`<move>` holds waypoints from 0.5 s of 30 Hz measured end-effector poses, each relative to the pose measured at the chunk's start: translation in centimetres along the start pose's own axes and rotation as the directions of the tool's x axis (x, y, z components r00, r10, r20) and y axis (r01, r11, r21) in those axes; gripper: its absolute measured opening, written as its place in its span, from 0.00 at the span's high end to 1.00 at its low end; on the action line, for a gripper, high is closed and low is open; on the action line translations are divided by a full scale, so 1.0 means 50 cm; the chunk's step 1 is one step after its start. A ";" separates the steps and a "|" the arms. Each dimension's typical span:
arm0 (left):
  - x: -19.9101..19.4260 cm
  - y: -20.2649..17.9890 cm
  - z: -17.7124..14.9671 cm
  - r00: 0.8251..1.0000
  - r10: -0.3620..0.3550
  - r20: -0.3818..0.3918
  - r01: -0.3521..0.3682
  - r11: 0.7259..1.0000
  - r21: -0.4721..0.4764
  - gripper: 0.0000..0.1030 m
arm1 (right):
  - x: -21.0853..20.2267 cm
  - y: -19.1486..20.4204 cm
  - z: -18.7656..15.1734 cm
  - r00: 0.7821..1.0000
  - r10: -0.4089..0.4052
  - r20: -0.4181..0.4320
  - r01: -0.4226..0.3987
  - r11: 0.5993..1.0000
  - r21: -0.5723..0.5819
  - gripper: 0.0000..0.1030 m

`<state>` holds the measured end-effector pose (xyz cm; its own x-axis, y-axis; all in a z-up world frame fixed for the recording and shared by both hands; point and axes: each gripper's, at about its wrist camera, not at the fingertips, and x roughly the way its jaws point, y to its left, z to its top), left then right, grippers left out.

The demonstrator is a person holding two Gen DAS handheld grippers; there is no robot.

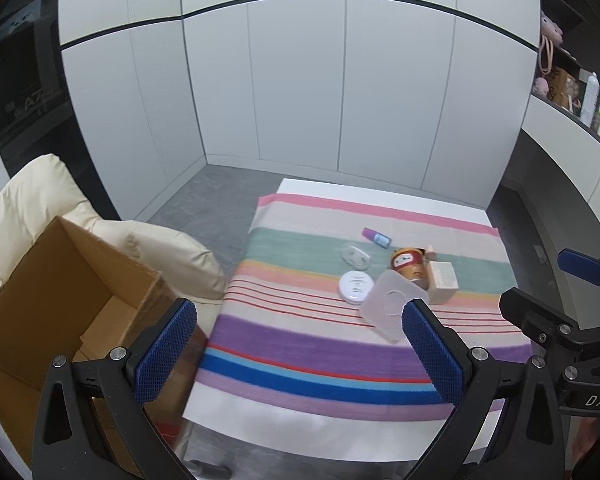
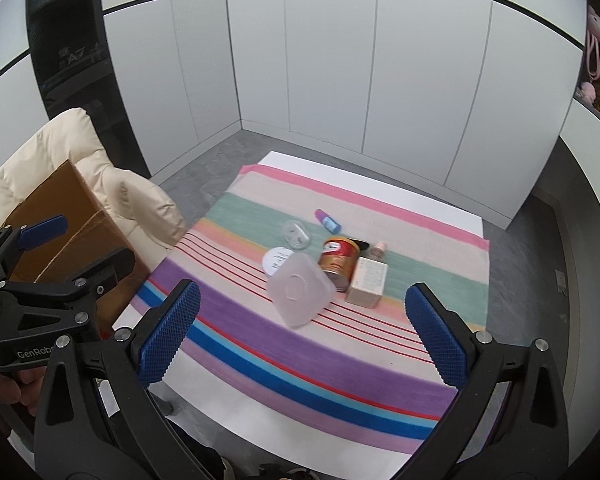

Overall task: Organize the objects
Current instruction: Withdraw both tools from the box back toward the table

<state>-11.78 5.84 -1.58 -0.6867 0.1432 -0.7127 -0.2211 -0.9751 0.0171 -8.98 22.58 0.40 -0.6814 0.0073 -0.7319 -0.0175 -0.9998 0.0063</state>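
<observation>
On the striped cloth [image 1: 300, 344] [image 2: 340, 360] lies a cluster: a frosted square plastic lid [image 1: 388, 310] [image 2: 300, 290], a white round compact [image 1: 355, 286] [image 2: 276, 261], a red-gold can [image 1: 410, 264] [image 2: 338, 258] on its side, a beige carton [image 1: 443, 280] [image 2: 367, 282], a small purple-blue bottle [image 1: 376, 237] [image 2: 327, 220], a clear round piece [image 1: 355, 257] [image 2: 297, 234] and a small pink bottle [image 2: 379, 249]. My left gripper [image 1: 300, 354] hangs open above the cloth's near-left part, empty. My right gripper [image 2: 304, 334] is open too, above the near edge, empty.
An open cardboard box [image 1: 60, 304] [image 2: 72, 232] stands left of the table on a cream padded jacket [image 1: 172, 248] [image 2: 140, 200]. Grey floor and white wall panels lie behind. Shelves with pink items [image 1: 556, 64] are at the far right. A hand [image 2: 0, 388] holds the left gripper.
</observation>
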 end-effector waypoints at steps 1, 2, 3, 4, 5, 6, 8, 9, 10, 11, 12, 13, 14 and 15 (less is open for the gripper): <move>0.000 -0.006 0.000 1.000 -0.003 0.000 0.003 1.000 0.004 0.00 | -0.002 -0.009 -0.002 1.000 -0.005 -0.002 0.005 1.000 0.007 0.00; 0.002 -0.014 0.000 1.000 -0.008 -0.001 0.008 1.000 0.008 0.00 | -0.002 -0.015 -0.004 1.000 -0.008 -0.004 0.008 1.000 0.011 0.00; 0.004 -0.021 0.000 1.000 -0.012 -0.002 0.012 1.000 0.012 0.00 | -0.003 -0.020 -0.005 1.000 -0.012 -0.006 0.012 1.000 0.015 0.00; 0.004 -0.026 0.000 1.000 -0.014 -0.002 0.014 1.000 0.013 0.00 | -0.003 -0.026 -0.007 1.000 -0.017 -0.007 0.017 1.000 0.021 0.00; 0.007 -0.033 0.000 1.000 -0.018 -0.004 0.018 1.000 0.015 0.00 | -0.004 -0.032 -0.009 1.000 -0.022 -0.009 0.023 0.999 0.027 0.00; 0.009 -0.038 0.000 1.000 -0.023 -0.008 0.024 1.000 0.020 0.00 | -0.005 -0.039 -0.011 1.000 -0.026 -0.011 0.027 0.999 0.032 0.00; 0.015 -0.050 0.001 0.999 -0.032 -0.016 0.032 0.999 0.023 0.00 | -0.007 -0.056 -0.015 0.999 -0.038 -0.015 0.038 0.998 0.046 0.00; 0.016 -0.052 0.002 0.999 -0.036 -0.019 0.037 0.999 0.022 0.00 | -0.008 -0.063 -0.016 0.999 -0.040 -0.015 0.041 0.998 0.054 0.00; 0.019 -0.057 0.002 0.999 -0.044 -0.024 0.044 0.999 0.022 0.00 | -0.010 -0.069 -0.017 0.999 -0.041 -0.015 0.042 0.997 0.063 0.00; 0.022 -0.063 0.002 0.998 -0.050 -0.032 0.050 0.998 0.025 0.00 | -0.011 -0.078 -0.018 0.999 -0.039 -0.017 0.040 0.997 0.073 0.00; 0.025 -0.070 0.002 0.998 -0.052 -0.037 0.053 0.998 0.028 0.00 | -0.012 -0.086 -0.020 0.999 -0.042 -0.020 0.043 0.996 0.081 0.00; 0.027 -0.074 0.002 0.998 -0.054 -0.040 0.056 0.998 0.031 0.00 | -0.012 -0.092 -0.021 0.999 -0.044 -0.022 0.046 0.995 0.088 0.00; 0.031 -0.080 0.002 0.997 -0.056 -0.046 0.058 0.998 0.038 0.00 | -0.012 -0.100 -0.023 0.999 -0.046 -0.026 0.048 0.994 0.100 0.00; 0.034 -0.085 0.002 0.997 -0.058 -0.051 0.061 0.997 0.042 0.00 | -0.011 -0.104 -0.025 0.999 -0.045 -0.031 0.048 0.993 0.109 0.00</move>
<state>-12.08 10.24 -2.81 -0.6367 0.1912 -0.7470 -0.2913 -0.9566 0.0035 -7.63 27.77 -0.08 -0.6566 0.0514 -0.7525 -0.1299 -0.9905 0.0457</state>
